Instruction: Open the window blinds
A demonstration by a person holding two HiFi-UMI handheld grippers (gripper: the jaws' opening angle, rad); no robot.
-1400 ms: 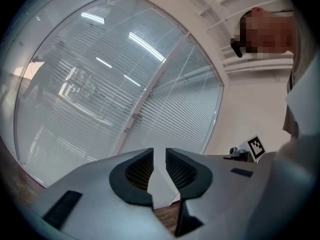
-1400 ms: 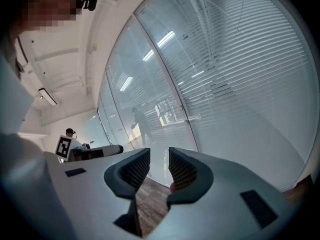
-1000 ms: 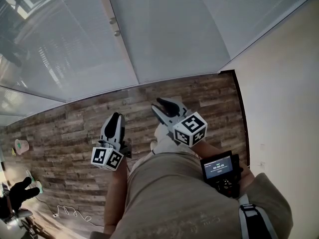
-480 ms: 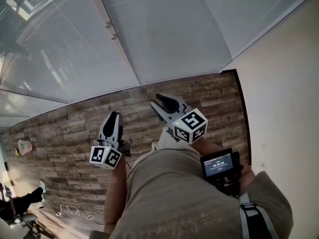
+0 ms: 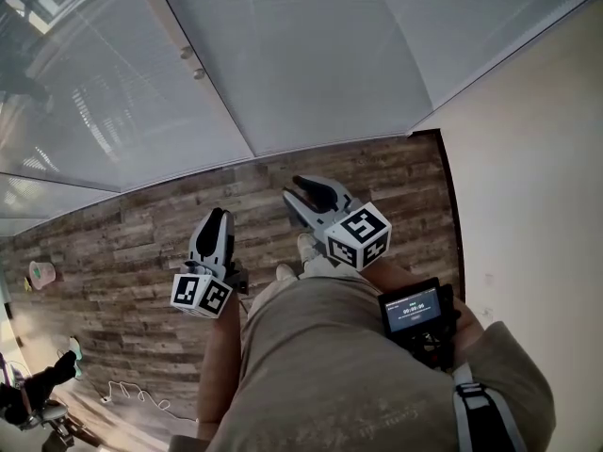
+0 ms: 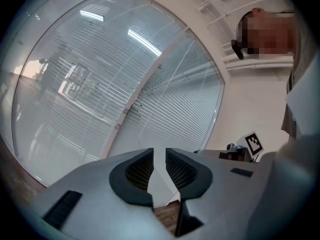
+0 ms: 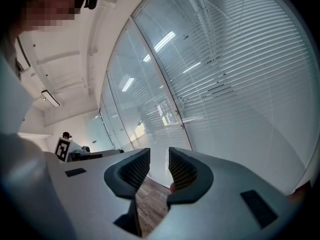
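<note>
The window blinds (image 5: 311,55) hang behind glass across the top of the head view, with their slats shut on the right panel. A pale upright post (image 5: 174,26) with two small knobs (image 5: 193,62) divides the panels. My left gripper (image 5: 218,215) is held over the wooden floor and points at the glass, its jaws a narrow gap apart with nothing between them (image 6: 160,154). My right gripper (image 5: 301,188) is beside it, a little nearer the window, also slightly open and empty (image 7: 159,156). Both gripper views look at the blinds (image 6: 165,104) (image 7: 235,84).
A white wall (image 5: 537,177) meets the window at the right corner. The floor (image 5: 122,252) is wooden planks. A small screen device (image 5: 413,311) hangs at the person's waist. A white cable (image 5: 127,398) and a dark figure (image 5: 38,384) are at lower left.
Both grippers have moved a little toward the window with the person's step. The post with its knobs has slid up and left in the head view. Both jaws stand as before.
</note>
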